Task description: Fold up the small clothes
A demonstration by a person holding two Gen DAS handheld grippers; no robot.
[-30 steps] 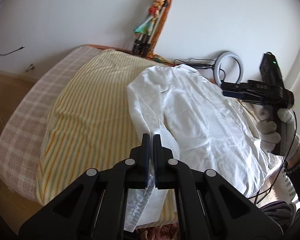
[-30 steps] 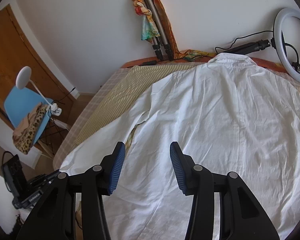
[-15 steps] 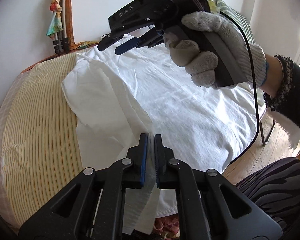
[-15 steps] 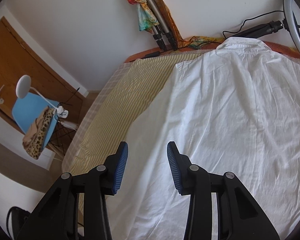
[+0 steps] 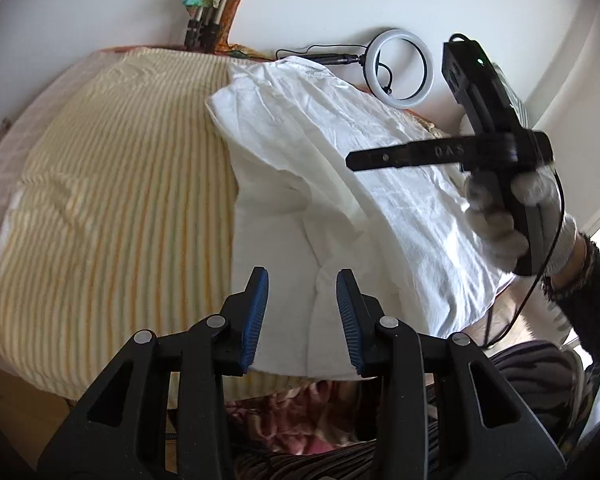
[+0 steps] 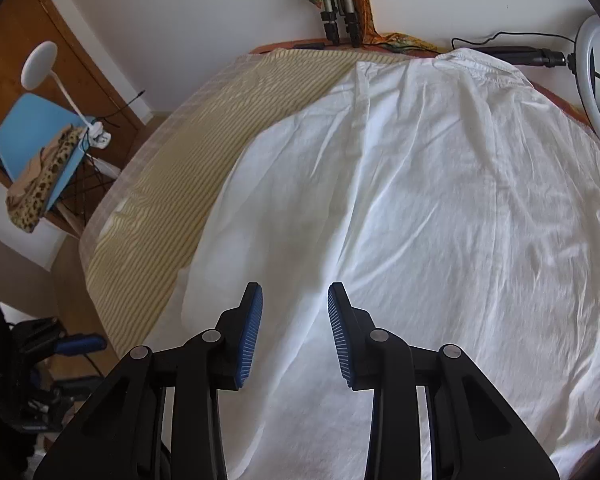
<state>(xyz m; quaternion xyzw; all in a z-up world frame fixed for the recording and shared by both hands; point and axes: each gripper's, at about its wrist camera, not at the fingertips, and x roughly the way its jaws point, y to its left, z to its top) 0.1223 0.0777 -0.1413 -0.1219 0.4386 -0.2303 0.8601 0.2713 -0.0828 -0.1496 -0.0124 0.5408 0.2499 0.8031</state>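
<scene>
Comparing views: left wrist camera shows the right gripper (image 5: 354, 159) from the side, held in a gloved hand (image 5: 516, 216) above the right half of the white shirt (image 5: 340, 184); its fingers overlap in profile there, so the spread can't be read from that angle. Right wrist camera settles it: right gripper (image 6: 295, 334) has jaws apart, nothing between the blue pads, hovering over the shirt's lower middle. Same camera alone shows a blue chair (image 6: 32, 132) with a leopard-print cloth (image 6: 40, 180) draped on it, a white lamp (image 6: 40, 65) and a wooden door, all off to the left of the bed.

Left gripper (image 5: 302, 318) is released too, jaws wide, empty, pointing at the shirt's near left edge, where a folded-in flap lies on the body panel.

Counts: one shirt, two grippers, one ring light (image 5: 399, 68), one tripod (image 6: 340, 8) with a colourful scarf leaning on the far wall.

Shirt lies spread on the yellow striped bed cover (image 5: 120, 200), collar (image 6: 476, 64) toward the wall, hem at the near bed edge, fabric wrinkled. It sits on the right part of the bed; left part of the cover is bare stripes.

Right hand grips the handle upright, wrist low at right, cable trailing down from it.
</scene>
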